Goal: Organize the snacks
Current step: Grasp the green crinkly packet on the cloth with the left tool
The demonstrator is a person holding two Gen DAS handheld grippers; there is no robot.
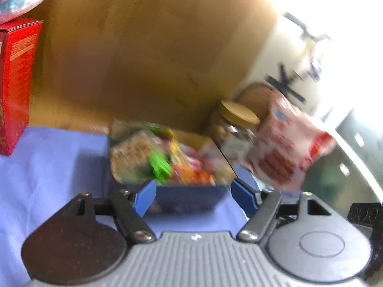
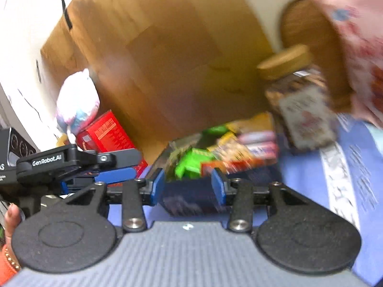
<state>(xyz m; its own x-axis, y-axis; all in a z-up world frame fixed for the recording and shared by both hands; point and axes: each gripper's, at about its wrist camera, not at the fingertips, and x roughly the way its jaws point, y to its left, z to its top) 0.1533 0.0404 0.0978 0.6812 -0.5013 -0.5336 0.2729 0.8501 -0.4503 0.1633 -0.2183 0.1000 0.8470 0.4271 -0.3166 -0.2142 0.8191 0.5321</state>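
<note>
A dark blue box (image 1: 191, 198) filled with several colourful snack packs (image 1: 165, 157) sits on the blue cloth. My left gripper (image 1: 193, 195) is open, its blue pads either side of the box's near wall. In the right wrist view my right gripper (image 2: 189, 190) is open around the same box (image 2: 191, 198), with snack packs (image 2: 222, 153) just beyond. The left gripper (image 2: 95, 174) shows at the left of that view. A jar with a tan lid (image 1: 235, 124) (image 2: 296, 100) stands right of the box. Both views are blurred.
A pink and red snack bag (image 1: 284, 143) (image 2: 359, 47) leans beside the jar. A red carton (image 1: 14, 83) (image 2: 105, 134) stands at the left with a pale bag (image 2: 76, 100) on it. A wooden wall (image 1: 155, 47) rises behind. The blue cloth (image 1: 47, 167) covers the surface.
</note>
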